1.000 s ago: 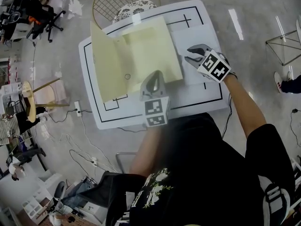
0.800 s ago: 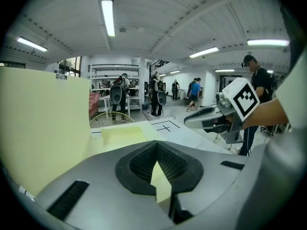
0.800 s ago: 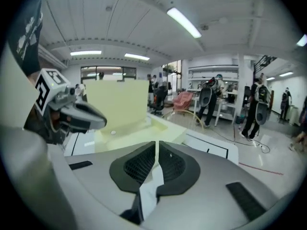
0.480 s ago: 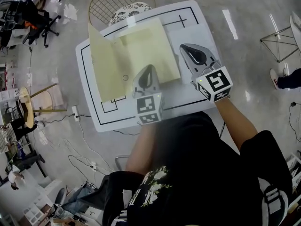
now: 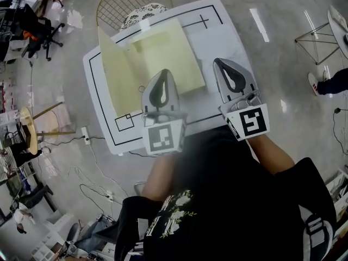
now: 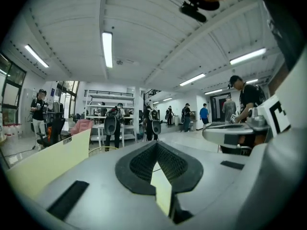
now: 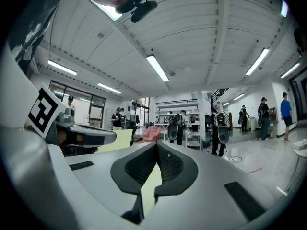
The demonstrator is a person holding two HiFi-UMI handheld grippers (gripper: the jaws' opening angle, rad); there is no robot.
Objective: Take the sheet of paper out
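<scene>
Both grippers hang above the near edge of the white table [image 5: 109,139], side by side and pointing away from the person. The left gripper [image 5: 163,74] has its jaws pressed together at the tips, and its own view [image 6: 156,144] shows the ribbed pads meeting with nothing caught between them. The right gripper [image 5: 219,63] is the same: in its own view [image 7: 157,144] the jaws are fully closed and empty. Each carries its marker cube at the near end, the left one [image 5: 163,137] just in front of the person's chest and the right one [image 5: 251,121] above the forearm.

The yellow folder [image 5: 163,53] lies open on the left half of the table. Its left flap [image 5: 111,72] stands up at an angle, and it rises as a pale yellow wall at the left of the left gripper view [image 6: 48,162].

The sheet of paper [image 5: 215,45] lies flat on the table just right of the folder, outside it. It is white on white, so its edges are only faintly readable. It sits far of the right gripper's tips, and neither gripper touches it.

Beyond the far edge of the table stands a gold wire chair [image 5: 122,7] with a patterned cushion. The gripper views look out level across a large room with strip lights overhead, shelving and several people standing well away.
</scene>
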